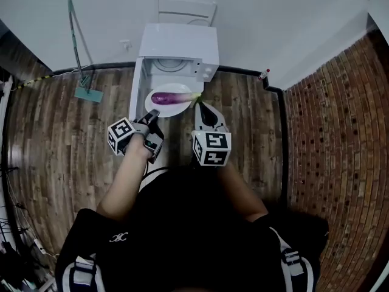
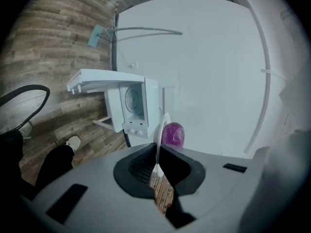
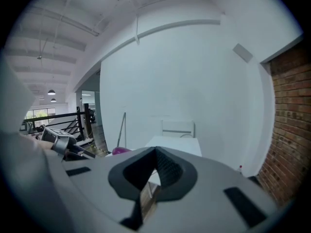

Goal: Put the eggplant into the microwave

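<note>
A purple eggplant (image 1: 173,97) lies on a white plate (image 1: 159,108), held in the air just in front of the open white microwave (image 1: 179,47). My left gripper (image 1: 152,115) is shut on the plate's left rim. In the left gripper view the thin rim (image 2: 161,129) runs between the jaws of the left gripper (image 2: 157,157), with the eggplant (image 2: 173,134) and the microwave (image 2: 132,101) beyond. My right gripper (image 1: 199,105) holds the plate's right edge. In the right gripper view the jaws of the right gripper (image 3: 155,155) meet on the plate (image 3: 153,177), and the eggplant (image 3: 120,150) peeks out at left.
The microwave door (image 1: 135,90) stands swung open to the left. A mop (image 1: 76,41) leans on the white wall at left. A white chair (image 1: 185,10) stands behind the microwave. A small bottle (image 1: 263,74) sits by the brick wall (image 1: 340,120) at right.
</note>
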The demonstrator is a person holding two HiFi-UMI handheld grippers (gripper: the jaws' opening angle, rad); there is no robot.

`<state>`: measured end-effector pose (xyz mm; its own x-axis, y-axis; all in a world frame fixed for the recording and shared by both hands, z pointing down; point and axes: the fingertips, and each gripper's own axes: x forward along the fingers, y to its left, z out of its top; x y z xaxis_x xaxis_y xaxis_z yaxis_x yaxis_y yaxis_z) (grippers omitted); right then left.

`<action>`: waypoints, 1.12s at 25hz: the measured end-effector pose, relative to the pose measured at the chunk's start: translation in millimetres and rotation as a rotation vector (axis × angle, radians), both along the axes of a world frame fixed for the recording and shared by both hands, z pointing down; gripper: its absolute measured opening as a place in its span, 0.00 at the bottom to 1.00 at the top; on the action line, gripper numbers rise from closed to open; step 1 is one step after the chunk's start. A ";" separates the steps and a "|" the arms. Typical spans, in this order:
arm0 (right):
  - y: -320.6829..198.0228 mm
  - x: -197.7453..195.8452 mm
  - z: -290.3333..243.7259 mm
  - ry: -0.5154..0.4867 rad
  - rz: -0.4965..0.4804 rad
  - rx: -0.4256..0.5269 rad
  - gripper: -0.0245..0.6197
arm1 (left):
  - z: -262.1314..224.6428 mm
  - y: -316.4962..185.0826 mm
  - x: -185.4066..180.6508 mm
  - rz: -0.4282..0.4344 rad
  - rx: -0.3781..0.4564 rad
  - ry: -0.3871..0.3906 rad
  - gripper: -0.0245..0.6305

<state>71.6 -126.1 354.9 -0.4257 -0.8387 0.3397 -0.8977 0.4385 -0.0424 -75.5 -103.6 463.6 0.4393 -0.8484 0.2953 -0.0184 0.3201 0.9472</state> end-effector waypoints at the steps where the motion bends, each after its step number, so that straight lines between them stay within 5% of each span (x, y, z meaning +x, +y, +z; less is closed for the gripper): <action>1: -14.5 2.0 2.7 -0.007 -0.016 -0.004 0.05 | 1.8 -9.6 1.9 -0.021 -0.002 -0.004 0.07; 10: -136.1 10.2 16.0 -0.016 -0.233 -0.047 0.05 | 25.9 -89.1 16.9 -0.281 0.002 -0.016 0.06; 19: -191.0 3.0 44.2 0.030 -0.496 -0.138 0.05 | 76.9 -118.2 35.4 -0.506 -0.056 -0.022 0.07; 28: -211.5 -33.5 111.9 0.114 -0.586 -0.237 0.05 | 172.1 -146.4 8.5 -0.521 -0.100 -0.034 0.06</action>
